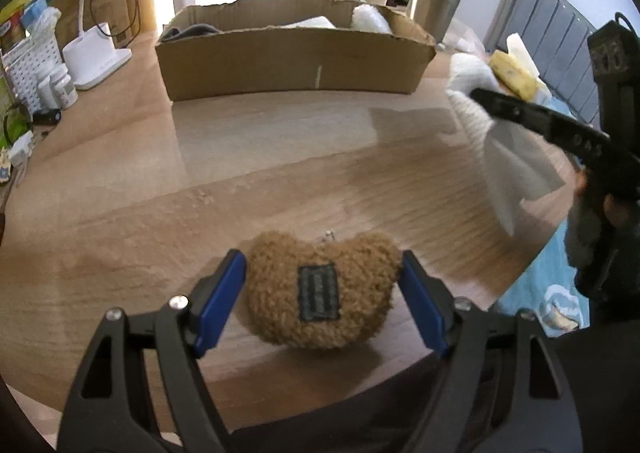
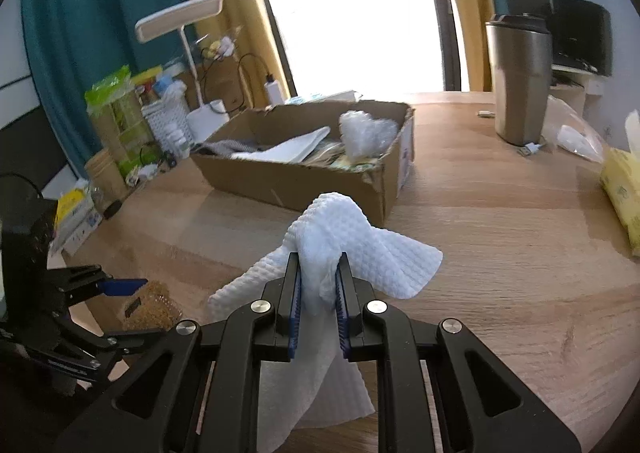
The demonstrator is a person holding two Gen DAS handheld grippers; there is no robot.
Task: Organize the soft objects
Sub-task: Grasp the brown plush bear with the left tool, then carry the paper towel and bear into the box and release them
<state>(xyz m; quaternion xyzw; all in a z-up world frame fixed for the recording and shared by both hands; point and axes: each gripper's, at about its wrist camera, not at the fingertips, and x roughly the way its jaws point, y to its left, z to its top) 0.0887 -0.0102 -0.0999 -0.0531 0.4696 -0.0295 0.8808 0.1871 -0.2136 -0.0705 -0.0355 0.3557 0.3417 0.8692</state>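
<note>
Down by the near edge of the wooden table (image 1: pixel 280 157), the left wrist view shows the left gripper (image 1: pixel 324 285) spread wide around a brown plush toy (image 1: pixel 322 289), its blue pads just beside the toy's flanks; whether they touch is unclear. Beyond the toy stands the cardboard box (image 1: pixel 294 61). From the right wrist view, the right gripper (image 2: pixel 319 289) is clamped on a white waffle cloth (image 2: pixel 360 241), bunched between the fingers and held above the table short of the cardboard box (image 2: pixel 312 173), which holds soft white items.
</note>
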